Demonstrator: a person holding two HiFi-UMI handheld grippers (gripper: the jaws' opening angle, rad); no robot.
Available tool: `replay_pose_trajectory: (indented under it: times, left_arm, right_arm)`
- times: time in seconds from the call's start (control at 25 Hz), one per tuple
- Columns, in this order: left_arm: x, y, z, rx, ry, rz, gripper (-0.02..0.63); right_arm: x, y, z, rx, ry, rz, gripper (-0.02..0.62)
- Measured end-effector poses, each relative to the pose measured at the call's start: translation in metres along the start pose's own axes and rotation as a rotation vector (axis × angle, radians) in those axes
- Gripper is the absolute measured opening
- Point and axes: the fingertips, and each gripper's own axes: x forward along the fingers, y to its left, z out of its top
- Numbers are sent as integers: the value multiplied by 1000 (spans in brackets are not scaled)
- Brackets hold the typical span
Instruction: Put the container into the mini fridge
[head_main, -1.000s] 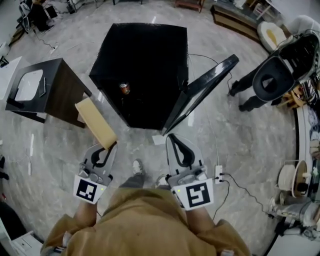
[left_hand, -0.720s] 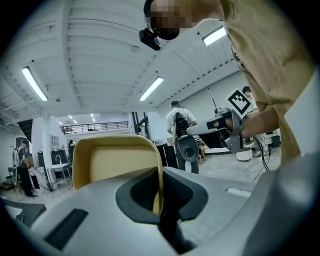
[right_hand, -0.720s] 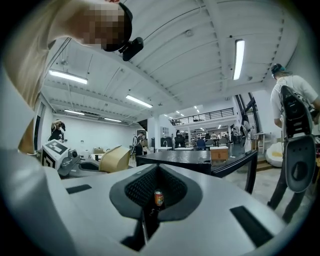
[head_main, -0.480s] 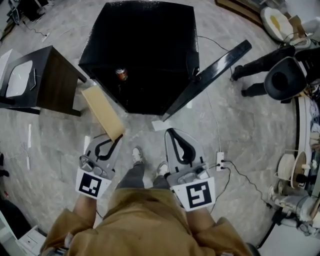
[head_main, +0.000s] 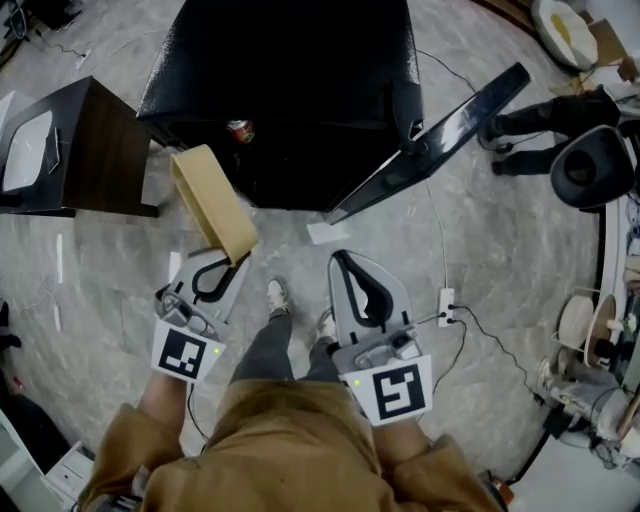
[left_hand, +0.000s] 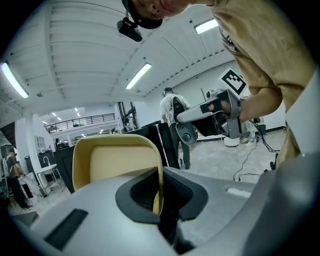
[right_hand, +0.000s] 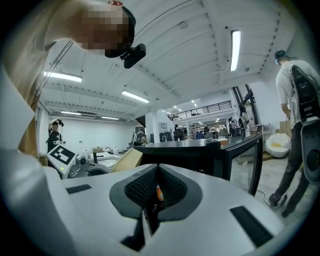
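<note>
The black mini fridge (head_main: 290, 80) stands on the floor ahead, its door (head_main: 440, 135) swung open to the right. A small can (head_main: 238, 129) sits inside near the left of the opening. My left gripper (head_main: 232, 262) is shut on the rim of a tan rectangular container (head_main: 212, 205), which is tilted toward the fridge's lower left corner. In the left gripper view the container (left_hand: 117, 160) fills the space above the jaws. My right gripper (head_main: 340, 260) is shut with nothing in it and points at the fridge (right_hand: 190, 150).
A dark side table (head_main: 70, 150) stands left of the fridge. A sheet of paper (head_main: 328, 232) lies on the floor before the door. A power strip (head_main: 447, 305) with cables lies at the right. A person (head_main: 560, 110) stands beyond the door.
The fridge has drawn nearer and slid up in the head view. Both grippers and the container have moved forward, and the container's far end now reaches the fridge's front edge.
</note>
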Motion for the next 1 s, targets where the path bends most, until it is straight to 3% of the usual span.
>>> replay_pose_trajectory:
  times: [0.52, 1.0]
  left_arm:
    - [39, -3, -29, 102, 24, -82, 5]
    - [72, -12, -83, 140, 115, -193, 5]
  right_arm:
    - [16, -6, -8, -26, 22, -26, 3]
    - [30, -17, -39, -7, 52, -52, 3]
